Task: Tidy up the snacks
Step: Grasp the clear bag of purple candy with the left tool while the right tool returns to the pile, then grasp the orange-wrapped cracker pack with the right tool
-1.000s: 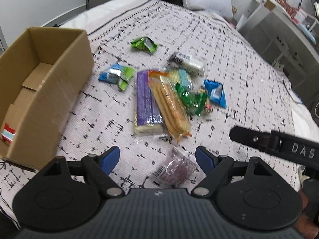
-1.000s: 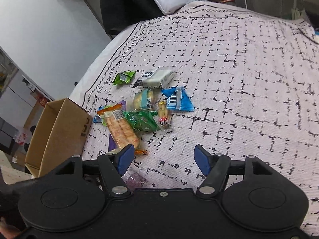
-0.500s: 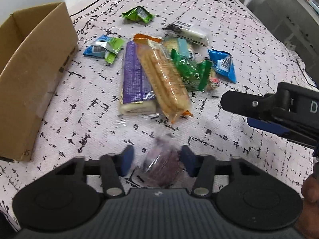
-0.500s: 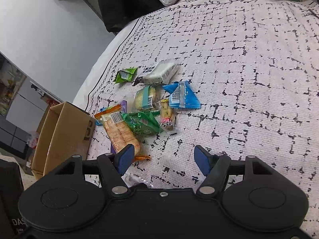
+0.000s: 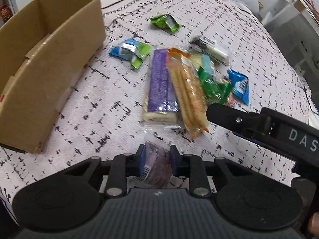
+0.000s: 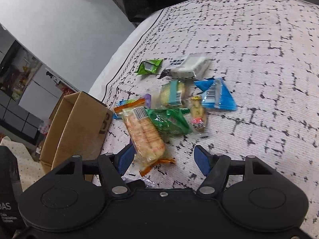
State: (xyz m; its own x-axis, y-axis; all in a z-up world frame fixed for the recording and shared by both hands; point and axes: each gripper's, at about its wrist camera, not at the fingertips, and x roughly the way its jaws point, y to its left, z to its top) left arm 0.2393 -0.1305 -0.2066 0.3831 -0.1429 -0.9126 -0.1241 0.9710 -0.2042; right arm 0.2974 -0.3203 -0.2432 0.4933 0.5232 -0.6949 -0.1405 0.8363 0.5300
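Your left gripper: pads clamped on the clear purple snack packet, near the bedspread's front edge.
Your right gripper: jaws spread wide, holding nothing, its left pad beside the orange cracker pack.
Cardboard box: at the bedspread's left edge.

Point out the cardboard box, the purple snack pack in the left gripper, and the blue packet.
cardboard box (image 5: 59, 63), left wrist view, outer side wall
purple snack pack (image 5: 156, 164), left wrist view, middle
blue packet (image 6: 217, 96), right wrist view, centre

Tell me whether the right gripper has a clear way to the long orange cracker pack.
Probably yes: the right gripper is open, and the cracker pack lies on top of the pile, its near end between the jaws.
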